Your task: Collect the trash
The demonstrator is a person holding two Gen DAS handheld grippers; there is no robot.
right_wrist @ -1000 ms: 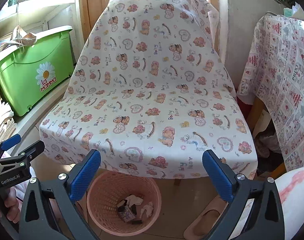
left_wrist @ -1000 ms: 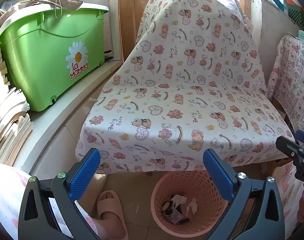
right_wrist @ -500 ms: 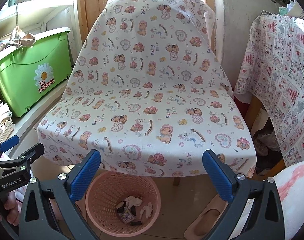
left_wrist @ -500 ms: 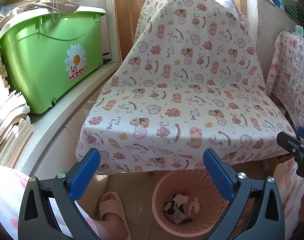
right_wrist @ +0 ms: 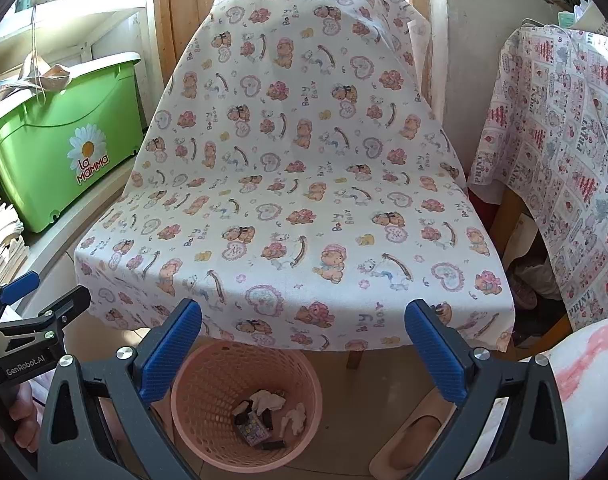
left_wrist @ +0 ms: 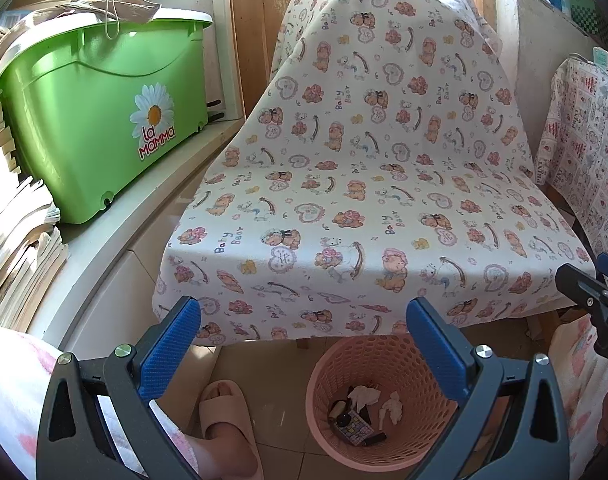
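A pink perforated waste basket (left_wrist: 344,364) stands on the floor under the front edge of a chair; it also shows in the right wrist view (right_wrist: 207,376). Inside lie crumpled white tissues (left_wrist: 364,394), a small printed wrapper (left_wrist: 354,426) and dark bits. In the right wrist view the tissues (right_wrist: 267,400) and wrapper (right_wrist: 255,432) show too. My left gripper (left_wrist: 304,316) is open and empty above the basket. My right gripper (right_wrist: 304,316) is open and empty, also above it. No trash shows on the chair seat.
The chair is draped in a bear-print cloth (left_wrist: 364,184). A green La Mamma tub (left_wrist: 103,120) sits on a white ledge at left beside stacked papers (left_wrist: 19,248). A cloth-covered table (right_wrist: 564,140) stands at right. Pink slippers (left_wrist: 227,420) are on the floor.
Both grippers have drawn slightly back and up from the chair, so the view shifts a little. Both stay open and empty. The basket contents have not changed.
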